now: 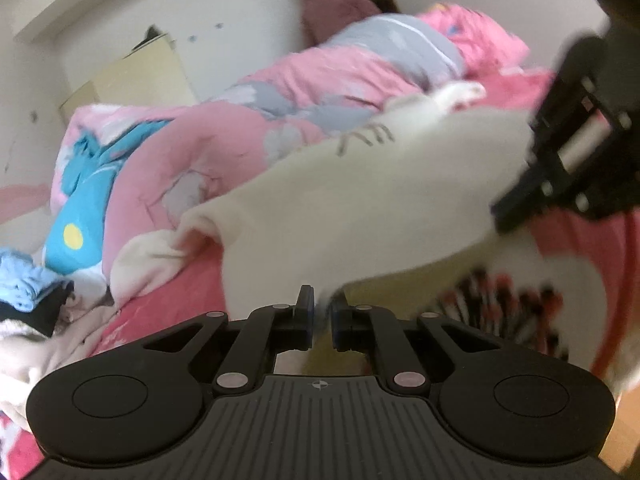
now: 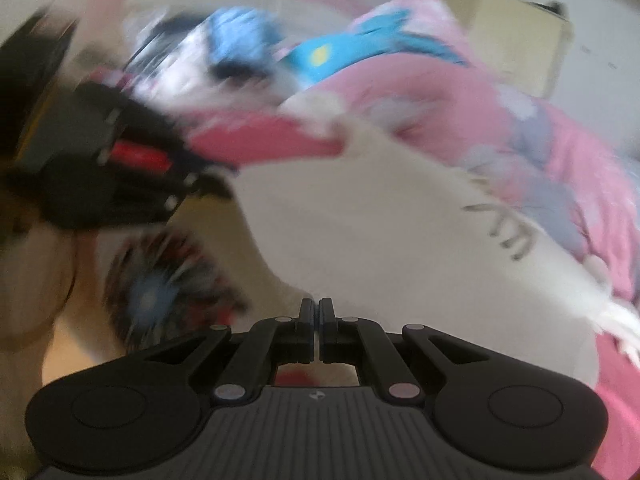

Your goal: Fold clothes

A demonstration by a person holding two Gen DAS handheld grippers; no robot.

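Observation:
A cream-white fleece garment (image 1: 360, 208) with a small dark embroidered mark is stretched in the air over a pink bed. My left gripper (image 1: 322, 304) is shut on its lower edge. My right gripper (image 2: 317, 308) is shut on the same garment (image 2: 380, 248) at another edge. Each gripper shows in the other's view: the right one at the garment's right side (image 1: 560, 160), the left one at the left (image 2: 120, 160). A sleeve end (image 1: 160, 256) hangs down onto the bed. The right wrist view is blurred.
A pink, grey and blue quilt (image 1: 224, 136) lies bunched along the back of the bed. A pile of clothes (image 1: 28, 304) sits at the left. The pink bedsheet (image 1: 176, 308) has a red and black flower print (image 1: 504, 304). A white wall and a cardboard box (image 1: 132, 80) stand behind.

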